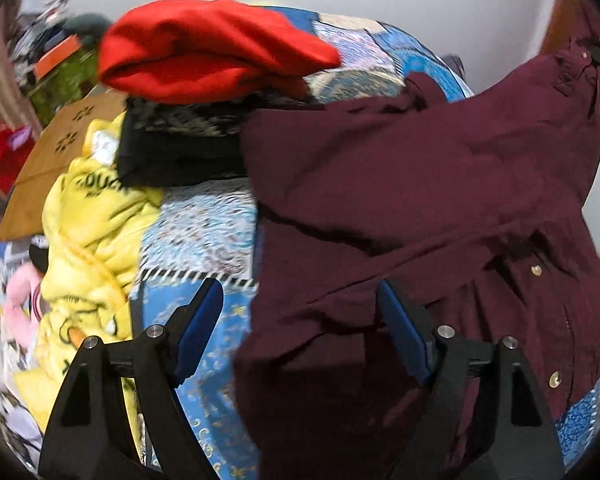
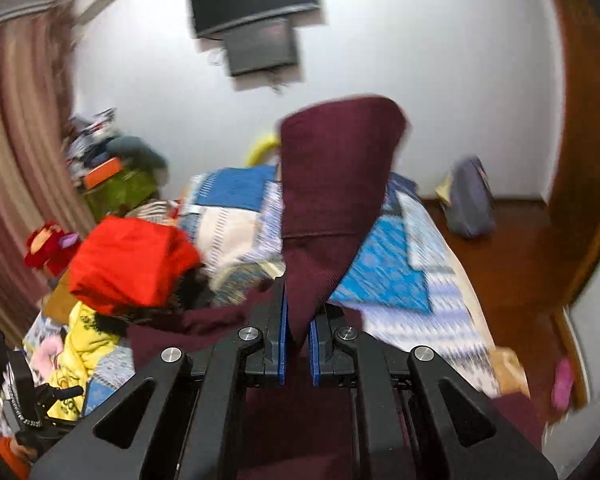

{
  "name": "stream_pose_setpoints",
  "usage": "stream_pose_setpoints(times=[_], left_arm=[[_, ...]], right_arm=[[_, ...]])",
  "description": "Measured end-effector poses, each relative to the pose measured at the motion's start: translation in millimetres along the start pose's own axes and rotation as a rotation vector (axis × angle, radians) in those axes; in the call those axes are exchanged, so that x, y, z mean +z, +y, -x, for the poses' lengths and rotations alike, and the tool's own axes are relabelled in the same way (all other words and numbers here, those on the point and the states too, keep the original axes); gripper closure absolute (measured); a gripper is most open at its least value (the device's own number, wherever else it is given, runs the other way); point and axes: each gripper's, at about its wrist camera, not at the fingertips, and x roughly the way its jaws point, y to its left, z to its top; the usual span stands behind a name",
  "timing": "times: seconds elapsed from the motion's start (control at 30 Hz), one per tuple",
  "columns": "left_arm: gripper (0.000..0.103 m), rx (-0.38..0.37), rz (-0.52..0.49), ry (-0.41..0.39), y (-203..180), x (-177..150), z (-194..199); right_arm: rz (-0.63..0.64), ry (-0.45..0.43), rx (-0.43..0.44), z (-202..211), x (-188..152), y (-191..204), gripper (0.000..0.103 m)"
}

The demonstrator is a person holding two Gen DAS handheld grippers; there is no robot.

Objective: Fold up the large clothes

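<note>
Left wrist: close, steeply down over bed (image 1: 204,224). Right wrist: shallower, toward wall; both share bed.

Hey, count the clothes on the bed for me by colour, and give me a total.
Maroon: 1, the buttoned maroon shirt, lifted by the right gripper
Red: 1, the folded red garment
Black: 1, the folded black patterned garment beneath the red one
Yellow: 1, the crumpled yellow printed garment
Total: 4

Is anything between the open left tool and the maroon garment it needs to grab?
Nothing visible. The left tool hangs open right over the maroon garment's near edge on the bedspread. The right tool already pinches another part. The yellow garment lies off to the side.
</note>
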Motion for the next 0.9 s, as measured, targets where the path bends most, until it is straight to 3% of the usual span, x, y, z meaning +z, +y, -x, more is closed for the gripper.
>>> stream_pose_setpoints(times=[0.2, 0.4, 0.53, 0.6, 0.67, 0.8, 0.9], left_arm=[[0.020, -0.002, -0.030, 0.053, -17, 0, -19], [0.015, 0.006, -0.019, 0.075, -19, -6, -27], [0.014, -0.004, -0.010, 0.082, -17, -9, -28], [0.013, -0.009, -0.010, 0.088, -18, -10, -29], [0.013, -0.007, -0.014, 0.087, -19, -12, -29], [0.013, 0.002, -0.019, 0.082, -20, -12, -28], [0.013, 0.010, -0.036, 0.058, -23, -8, -19]], right_arm=[[-0.120, 0.204, -0.053, -34, -60, -60, 0.095], [-0.351, 0.399, 0.025, -64, -117, -106, 0.093], [-0.515, 0.444, 0.085, -58, -136, -136, 0.084], [-0.556, 0.459, 0.066, -54, -140, -140, 0.076], [-0.544, 0.463, 0.005, -44, -140, -149, 0.066], [-0.522, 0.447, -0.045, -25, -136, -159, 0.063], [-0.395, 0.417, -0.179, -7, -126, -158, 0.063]])
